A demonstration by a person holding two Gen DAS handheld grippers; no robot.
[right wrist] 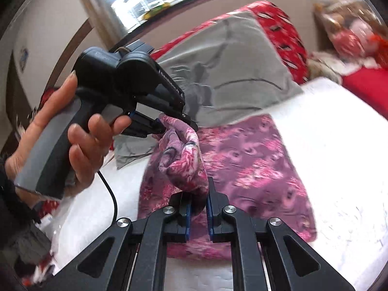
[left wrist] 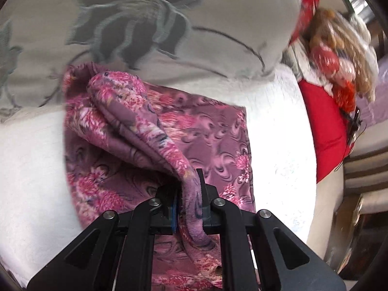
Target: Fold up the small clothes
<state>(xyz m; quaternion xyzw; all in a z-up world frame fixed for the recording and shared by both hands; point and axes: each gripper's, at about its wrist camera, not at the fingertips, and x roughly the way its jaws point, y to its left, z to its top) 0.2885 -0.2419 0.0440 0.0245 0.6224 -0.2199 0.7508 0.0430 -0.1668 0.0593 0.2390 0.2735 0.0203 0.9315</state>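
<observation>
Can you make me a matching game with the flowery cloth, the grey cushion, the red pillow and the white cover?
Things:
1. pink flowery cloth
2. grey cushion
3. red pillow
4. white cover

Places or states:
A. spread flat under everything
B. pinched by the left gripper and the right gripper
C. leaning up behind the cloth
D. off at the right edge of the cover

Pairs: 1-B, 2-C, 3-D, 4-A

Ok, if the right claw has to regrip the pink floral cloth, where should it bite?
On the raised fold edge of the pink floral cloth, coming in from the near side. That ridge stands off the white surface between both claws, while the rest lies flat.
</observation>
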